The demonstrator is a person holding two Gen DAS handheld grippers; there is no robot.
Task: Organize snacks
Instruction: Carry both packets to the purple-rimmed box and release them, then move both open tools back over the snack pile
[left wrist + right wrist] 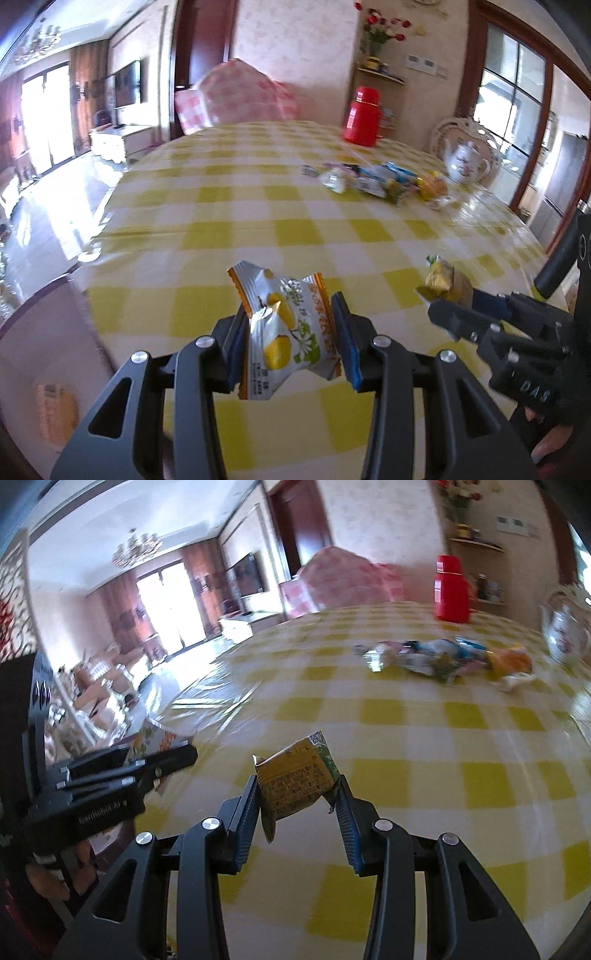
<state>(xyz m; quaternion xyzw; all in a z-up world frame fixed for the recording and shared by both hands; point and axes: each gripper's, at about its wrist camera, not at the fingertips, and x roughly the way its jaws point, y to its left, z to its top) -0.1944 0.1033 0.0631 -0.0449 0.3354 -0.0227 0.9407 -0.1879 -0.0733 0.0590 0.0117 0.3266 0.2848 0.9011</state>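
My left gripper (290, 332) is shut on a silver and orange snack packet (290, 332) printed with yellow fruit, held above the yellow checked tablecloth (229, 206). My right gripper (297, 801) is shut on a small yellow snack pack (295, 779) with fine print. In the left wrist view the right gripper (448, 295) shows at the right edge with that yellow pack (443, 280) in its tips. The left gripper (162, 760) appears at the left of the right wrist view. A pile of mixed wrapped snacks (384, 181) (443, 657) lies farther back on the table.
A red thermos (361, 116) (451, 589) stands at the far side of the table. A white floral teapot (467, 162) (565, 637) sits at the right, behind the pile. A pink checked chair back (236, 92) rises beyond the far table edge. The table's left edge drops to a glossy floor.
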